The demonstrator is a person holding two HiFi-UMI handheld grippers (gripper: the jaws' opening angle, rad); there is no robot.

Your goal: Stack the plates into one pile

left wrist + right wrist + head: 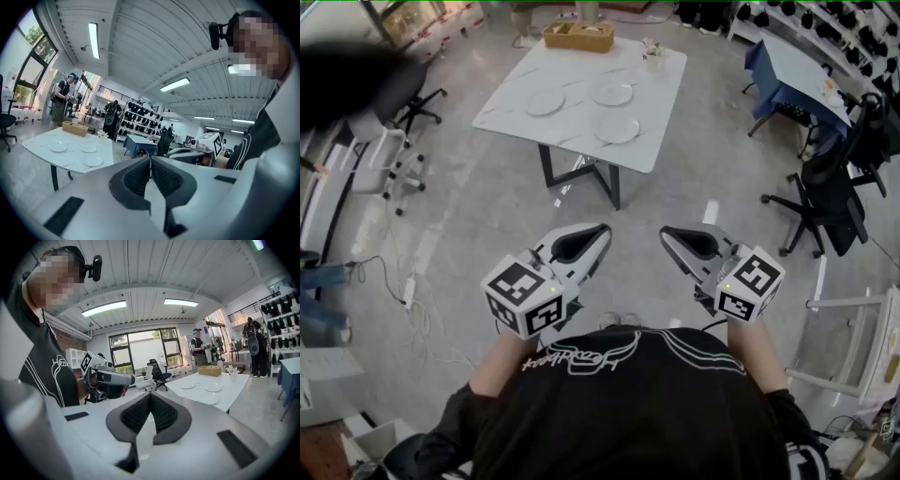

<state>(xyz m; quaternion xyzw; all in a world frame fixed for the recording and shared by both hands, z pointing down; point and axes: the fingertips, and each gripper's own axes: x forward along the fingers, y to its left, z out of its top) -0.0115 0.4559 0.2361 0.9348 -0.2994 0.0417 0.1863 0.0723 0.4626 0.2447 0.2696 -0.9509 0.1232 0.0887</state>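
Since nothing's grabbed yet, left gripper [604, 230]: jaws pressed together, nothing in them
Plates: three round white plates [545, 102] lying apart, unstacked, on white marble-look square table [572, 138], well ahead of both grippers
Right gripper [667, 232]: also squeezed closed, empty

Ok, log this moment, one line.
stage: not started | plates: three, apart on table | left gripper: shut, empty | right gripper: shut, empty
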